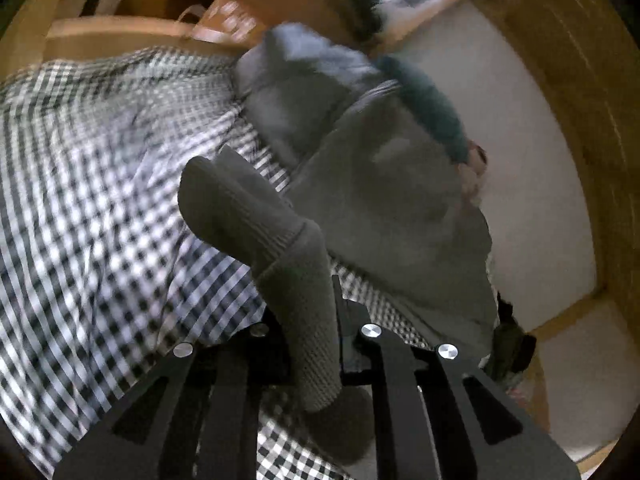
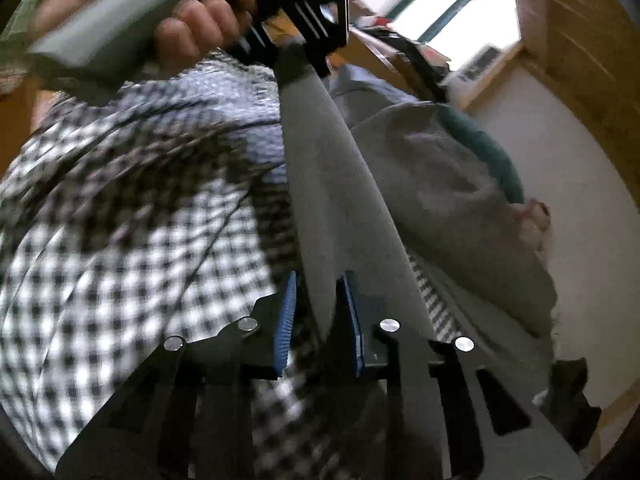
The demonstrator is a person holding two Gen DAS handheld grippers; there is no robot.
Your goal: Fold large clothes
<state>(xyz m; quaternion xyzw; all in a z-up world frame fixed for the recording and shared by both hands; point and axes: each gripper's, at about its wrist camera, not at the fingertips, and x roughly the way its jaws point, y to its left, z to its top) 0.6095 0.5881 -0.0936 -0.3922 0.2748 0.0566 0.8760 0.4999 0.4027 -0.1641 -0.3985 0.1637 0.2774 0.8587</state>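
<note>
Grey sweater lies on checked bed. Left hand-held gripper clamped on cuff. Right hand-held gripper clamped on same sleeve. Sleeve stretches long between both; body off to right, nearer right hand-held gripper.

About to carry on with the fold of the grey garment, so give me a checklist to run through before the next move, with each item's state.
1. Left gripper shut on the grey garment: ok, knit edge bunched between the fingers.
2. Right gripper shut on the garment: ok, fabric runs between the blue pads.
3. Fabric taut between the grippers: ok, a straight band in the right wrist view.
4. Checked sheet not caught in either grip: cannot tell.
5. Rest of the garment lying flat: not ok, heaped.
</note>
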